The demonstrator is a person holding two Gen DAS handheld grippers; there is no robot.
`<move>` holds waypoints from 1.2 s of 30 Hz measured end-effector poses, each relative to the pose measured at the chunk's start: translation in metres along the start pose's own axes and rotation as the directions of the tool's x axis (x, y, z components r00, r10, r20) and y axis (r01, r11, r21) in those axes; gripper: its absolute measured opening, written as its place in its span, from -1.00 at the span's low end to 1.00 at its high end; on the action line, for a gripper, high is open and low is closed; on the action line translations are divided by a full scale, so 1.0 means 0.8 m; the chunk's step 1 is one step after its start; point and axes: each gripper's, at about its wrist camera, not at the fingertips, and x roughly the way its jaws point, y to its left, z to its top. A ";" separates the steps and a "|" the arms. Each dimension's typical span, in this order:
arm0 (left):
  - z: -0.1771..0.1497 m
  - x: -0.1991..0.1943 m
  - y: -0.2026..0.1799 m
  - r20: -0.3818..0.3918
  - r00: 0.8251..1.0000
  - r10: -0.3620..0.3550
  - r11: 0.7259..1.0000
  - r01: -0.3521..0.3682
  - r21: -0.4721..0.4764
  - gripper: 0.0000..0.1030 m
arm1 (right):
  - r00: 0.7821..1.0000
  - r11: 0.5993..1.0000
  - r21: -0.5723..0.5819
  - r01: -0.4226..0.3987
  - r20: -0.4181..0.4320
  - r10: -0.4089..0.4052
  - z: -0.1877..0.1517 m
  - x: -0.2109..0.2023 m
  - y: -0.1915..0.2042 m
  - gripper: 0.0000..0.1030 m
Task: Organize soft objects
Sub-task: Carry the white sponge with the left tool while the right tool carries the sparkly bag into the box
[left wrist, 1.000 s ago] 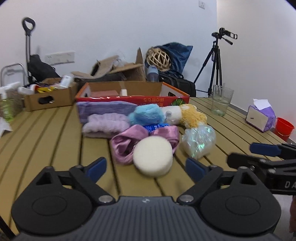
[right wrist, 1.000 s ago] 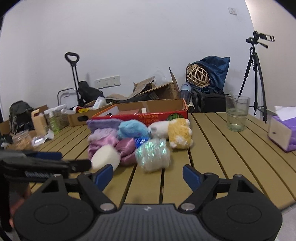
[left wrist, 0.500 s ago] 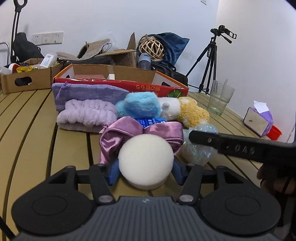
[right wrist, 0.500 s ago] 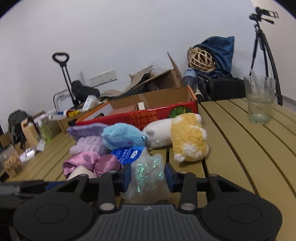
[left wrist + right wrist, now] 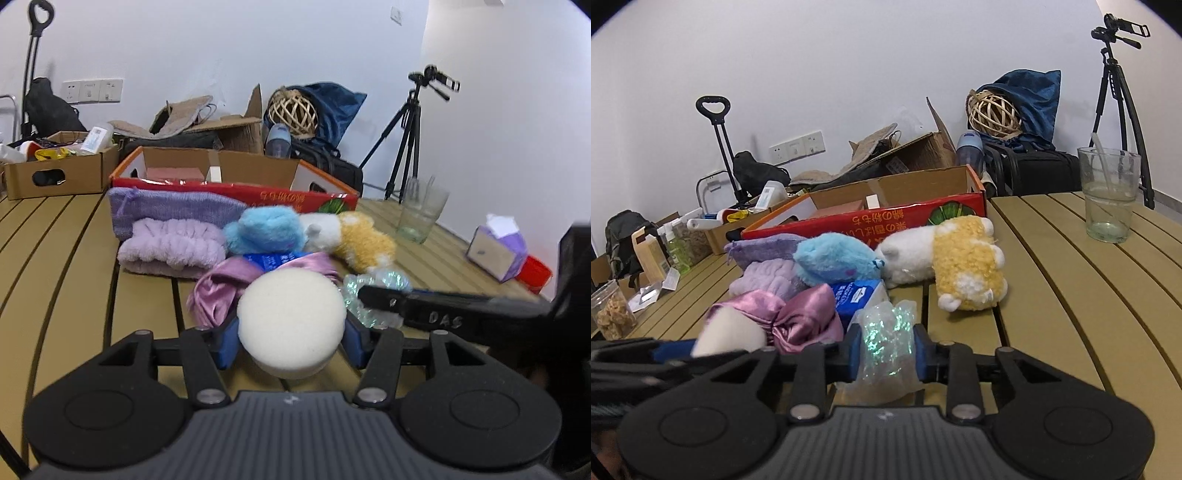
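A round cream foam sponge [image 5: 291, 325] is clamped by the left gripper [image 5: 290, 338], a crinkly iridescent plastic bundle [image 5: 886, 343] by the right gripper [image 5: 886, 349], seemingly just above the slatted table [image 5: 1071, 280]. Either could be squeezed out if lifted hastily.

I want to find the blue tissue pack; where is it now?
In the right wrist view, the blue tissue pack lies on the table mid-pile, below the blue plush, right of the pink satin bow.

A glass tumbler [image 5: 1110, 194] stands on the slatted desk [image 5: 1089, 295], a purple tissue box [image 5: 498, 251] near the edge, a camera tripod [image 5: 410, 136] behind.
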 end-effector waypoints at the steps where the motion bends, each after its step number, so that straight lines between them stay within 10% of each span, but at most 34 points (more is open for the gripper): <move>1: 0.001 -0.012 -0.002 0.006 1.000 -0.003 1.000 0.003 -0.011 0.08 | 1.000 1.000 0.010 0.002 0.008 -0.002 -0.003 -0.007 -0.001 -0.53; 10: -0.001 -0.130 -0.017 0.135 0.989 0.060 0.998 -0.058 -0.021 0.08 | 0.994 0.999 0.037 -0.028 0.104 0.024 -0.019 -0.105 0.024 -0.55; 23: -0.003 -0.175 0.008 0.190 0.973 0.131 0.990 -0.119 -0.076 0.08 | 0.984 0.997 -0.016 -0.070 0.164 0.071 -0.041 -0.211 0.062 -0.55; 36: 0.115 -0.086 0.034 0.109 0.991 0.076 0.997 -0.079 0.021 0.09 | 0.981 0.987 -0.129 -0.101 0.154 0.120 0.084 -0.125 0.052 -0.54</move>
